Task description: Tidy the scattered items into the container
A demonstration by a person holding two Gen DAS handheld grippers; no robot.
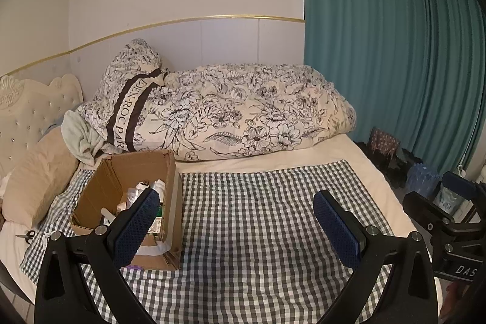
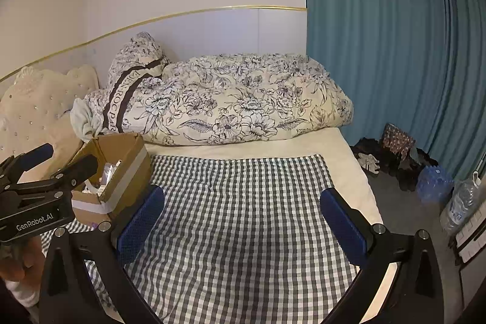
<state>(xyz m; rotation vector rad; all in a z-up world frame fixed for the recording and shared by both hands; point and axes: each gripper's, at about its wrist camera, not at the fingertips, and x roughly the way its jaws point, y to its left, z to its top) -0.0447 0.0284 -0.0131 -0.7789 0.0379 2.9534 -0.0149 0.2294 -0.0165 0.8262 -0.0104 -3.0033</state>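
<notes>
A brown cardboard box point(image 1: 130, 202) sits open on the left side of a checked cloth point(image 1: 258, 217) spread over the bed point(image 1: 349, 151), near a floral duvet point(image 1: 243, 105). The box has torn flaps and a grey tape band, and holds bottles and small packs. Scissors point(image 1: 27, 235) lie left of it on the bed. The left hand-held gripper point(image 1: 237, 220) and right hand-held gripper point(image 2: 243, 217) both hover with jaws wide apart, empty.
</notes>
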